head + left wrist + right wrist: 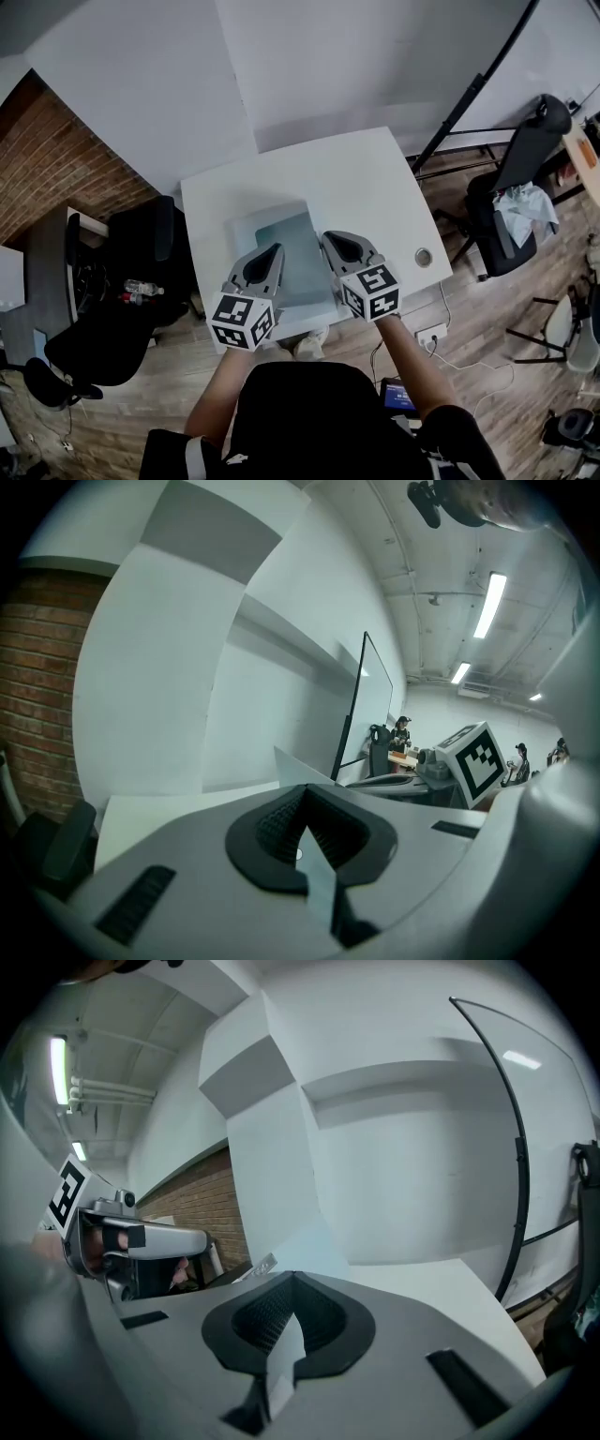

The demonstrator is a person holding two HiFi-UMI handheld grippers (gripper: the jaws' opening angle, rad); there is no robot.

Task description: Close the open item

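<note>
Both pairs of jaws are pressed together on a thin pale sheet, the left gripper (275, 251) pinching the left side of the translucent folder (292, 248) and the right gripper (332, 242) its right side. The folder sits on the white table (375, 187) straight ahead of the person, between the two grippers, its long axis running away from them, so neither hand is nearer. The pinched sheet climbs away beyond each pair of jaws, so closing it looks like both hands laying that leaf down together.
</note>
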